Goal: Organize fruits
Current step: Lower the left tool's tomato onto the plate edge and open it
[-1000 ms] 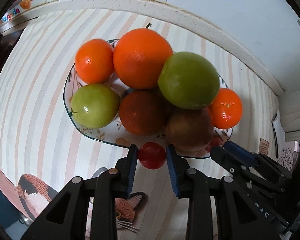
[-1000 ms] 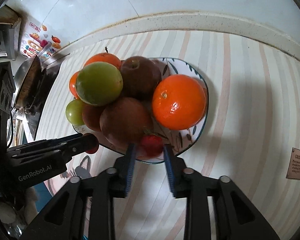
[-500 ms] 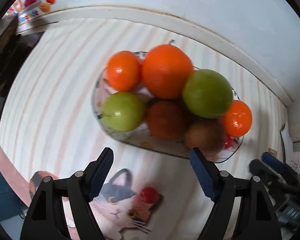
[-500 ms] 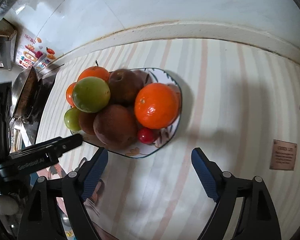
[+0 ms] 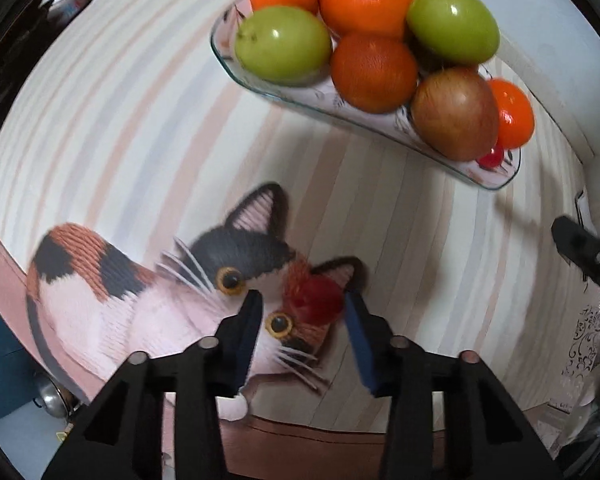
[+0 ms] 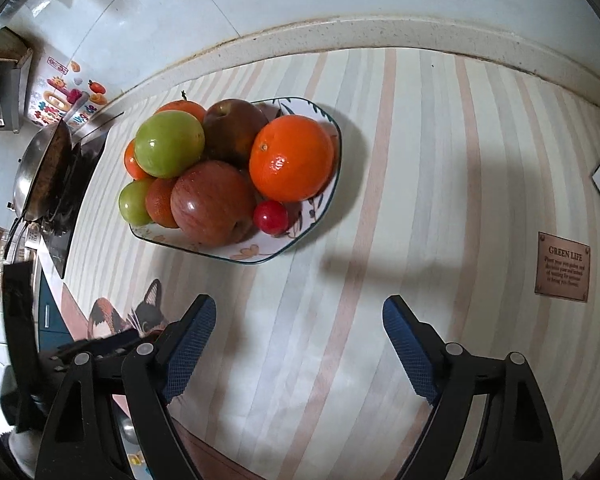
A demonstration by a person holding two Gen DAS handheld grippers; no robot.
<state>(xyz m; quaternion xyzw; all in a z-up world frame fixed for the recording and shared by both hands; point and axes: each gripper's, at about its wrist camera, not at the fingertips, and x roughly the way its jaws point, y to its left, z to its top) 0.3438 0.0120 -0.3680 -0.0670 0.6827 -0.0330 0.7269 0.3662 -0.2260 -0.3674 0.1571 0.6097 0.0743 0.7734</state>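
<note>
A plate point(image 6: 260, 258) piled with oranges, green fruits and apples stands on the striped cloth; it also shows in the left wrist view point(image 5: 260, 90). A small red fruit point(image 6: 271, 217) lies on the plate's near rim. Another small red fruit point(image 5: 315, 298) lies on the cat picture point(image 5: 204, 272) of the cloth. My left gripper point(image 5: 302, 308) is partly open around it, the right finger close to it, the left finger apart. My right gripper point(image 6: 298, 316) is wide open and empty, back from the plate.
A wok on a stove point(image 6: 44, 168) stands at the far left. The wall kerb point(image 6: 380, 36) runs behind the plate. A brown "GREEN LIFE" label point(image 6: 563, 266) is on the cloth at right. The table's front edge point(image 5: 300, 436) is just under my left gripper.
My left gripper let the small red fruit fall onto the cat picture, then came down around it. My right gripper released its red fruit on the plate, opened wide and drew back.
</note>
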